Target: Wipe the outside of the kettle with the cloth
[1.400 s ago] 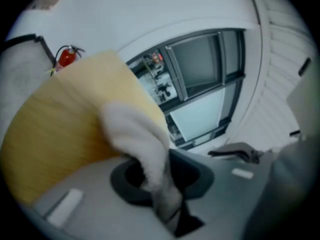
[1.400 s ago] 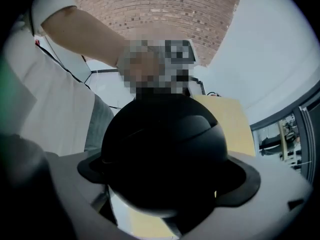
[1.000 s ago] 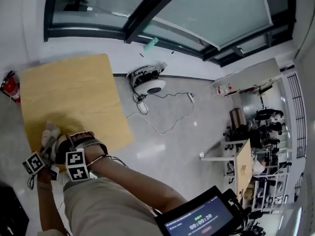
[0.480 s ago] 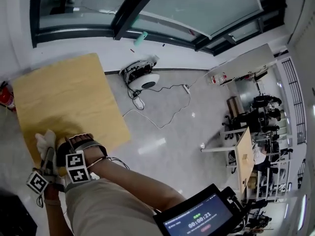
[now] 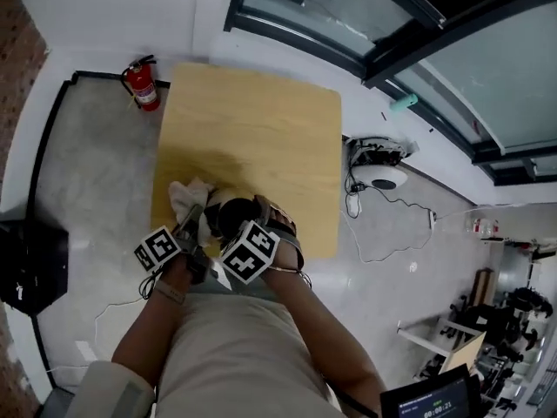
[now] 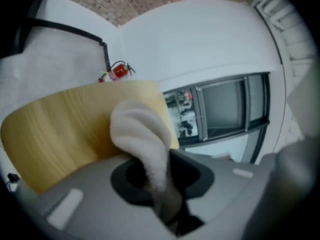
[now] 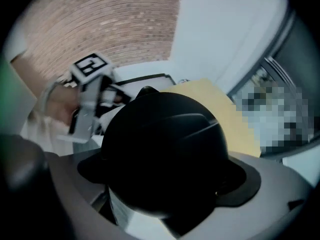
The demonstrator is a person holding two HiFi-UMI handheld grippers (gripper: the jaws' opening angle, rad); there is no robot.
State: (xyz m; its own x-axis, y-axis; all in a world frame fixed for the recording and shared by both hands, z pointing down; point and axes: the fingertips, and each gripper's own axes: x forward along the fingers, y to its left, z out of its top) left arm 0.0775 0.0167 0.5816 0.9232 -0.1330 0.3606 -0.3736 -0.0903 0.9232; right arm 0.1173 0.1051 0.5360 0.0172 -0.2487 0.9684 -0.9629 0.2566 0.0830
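Largely hidden overhead, the kettle (image 7: pixel 167 144) is clamped by right gripper (image 5: pixel 233 223) fingers; left gripper (image 6: pixel 156 178) pinches cloth (image 6: pixel 142 129).

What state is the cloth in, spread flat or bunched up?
Bunched up. The left gripper view shows the left tongs shut on the cloth, its free end humped into a wad, not laid flat.

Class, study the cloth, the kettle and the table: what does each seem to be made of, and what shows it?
Cloth: soft off-white fabric, perhaps terry or microfibre; it has a fuzzy nap and limp folds.
Kettle: the top looks like smooth black plastic with a dull sheen and moulded ridges.
Table: pale wood or wood-look laminate, with fine grain and a matte finish.
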